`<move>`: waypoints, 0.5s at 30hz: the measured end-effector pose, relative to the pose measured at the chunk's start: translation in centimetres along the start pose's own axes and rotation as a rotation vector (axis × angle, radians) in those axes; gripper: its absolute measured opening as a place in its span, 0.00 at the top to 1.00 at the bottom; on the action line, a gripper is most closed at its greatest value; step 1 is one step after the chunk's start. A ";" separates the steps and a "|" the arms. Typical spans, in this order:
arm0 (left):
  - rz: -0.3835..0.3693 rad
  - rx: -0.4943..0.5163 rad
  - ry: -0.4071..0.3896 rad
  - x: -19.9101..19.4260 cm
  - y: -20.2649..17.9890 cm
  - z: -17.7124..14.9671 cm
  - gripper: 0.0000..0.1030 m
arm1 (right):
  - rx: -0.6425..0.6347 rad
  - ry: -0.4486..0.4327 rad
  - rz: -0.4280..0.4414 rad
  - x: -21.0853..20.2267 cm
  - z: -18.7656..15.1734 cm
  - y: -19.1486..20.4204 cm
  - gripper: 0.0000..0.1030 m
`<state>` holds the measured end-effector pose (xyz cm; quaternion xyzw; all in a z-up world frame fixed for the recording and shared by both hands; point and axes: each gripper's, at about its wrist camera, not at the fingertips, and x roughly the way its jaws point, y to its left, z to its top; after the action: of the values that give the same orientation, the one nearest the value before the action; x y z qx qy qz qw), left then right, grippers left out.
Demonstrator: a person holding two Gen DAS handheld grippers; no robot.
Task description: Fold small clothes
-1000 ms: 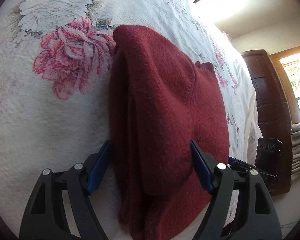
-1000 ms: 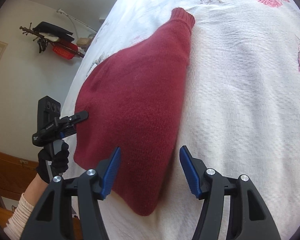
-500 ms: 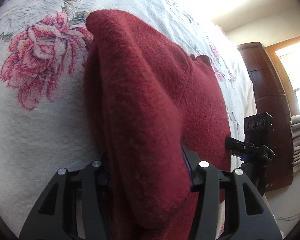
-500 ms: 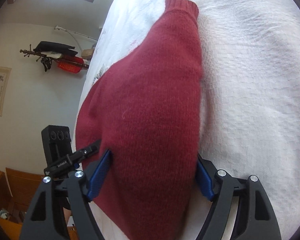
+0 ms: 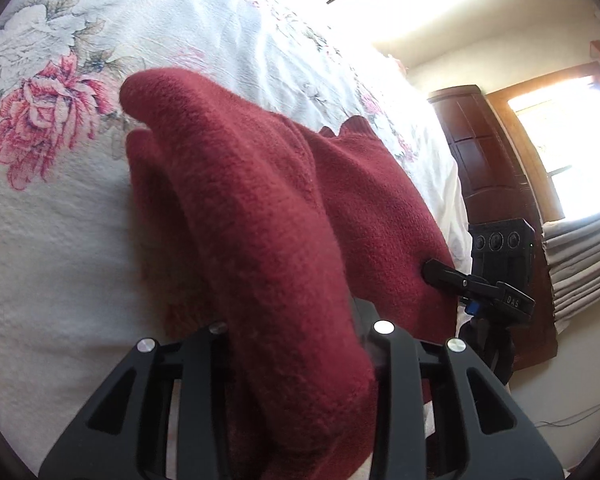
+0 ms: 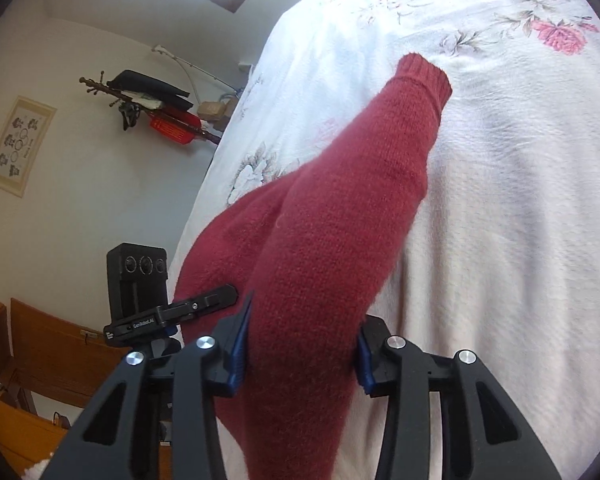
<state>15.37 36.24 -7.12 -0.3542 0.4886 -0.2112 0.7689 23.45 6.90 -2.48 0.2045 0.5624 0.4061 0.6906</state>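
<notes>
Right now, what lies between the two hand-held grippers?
Only the red sweater, bunched in the left hand-held gripper and the right hand-held gripper; both wrist views show knit spanning the gap.

Floral bedspread [image 5: 80,220], wooden wardrobe [image 5: 496,168]

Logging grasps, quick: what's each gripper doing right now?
Left gripper: closed on the red sweater.
Right gripper: closed on the same sweater's edge.

Home bedroom; floral bedspread [image 5: 220,40] (wooden wardrobe [image 5: 492,152] beside it).
</notes>
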 end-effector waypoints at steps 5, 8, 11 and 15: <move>-0.075 0.041 0.008 1.0 -5.2 -3.4 0.70 | -0.032 0.001 -0.018 -6.4 -2.9 0.1 0.59; -0.066 0.103 0.025 2.5 -8.2 -5.6 0.70 | -0.036 -0.006 -0.033 -9.5 -5.1 -0.9 0.59; -0.062 0.114 0.049 4.6 -9.8 -7.7 0.70 | -0.019 -0.014 -0.049 -11.5 -7.2 -2.4 0.59; -0.037 0.116 0.073 6.6 -9.5 -10.7 0.70 | 0.032 -0.023 -0.062 -12.4 -10.1 -5.8 0.59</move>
<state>8.82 21.96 -6.87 -0.3100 0.4967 -0.2663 0.7657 15.42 -8.11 -2.07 0.2027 0.5669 0.3728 0.7060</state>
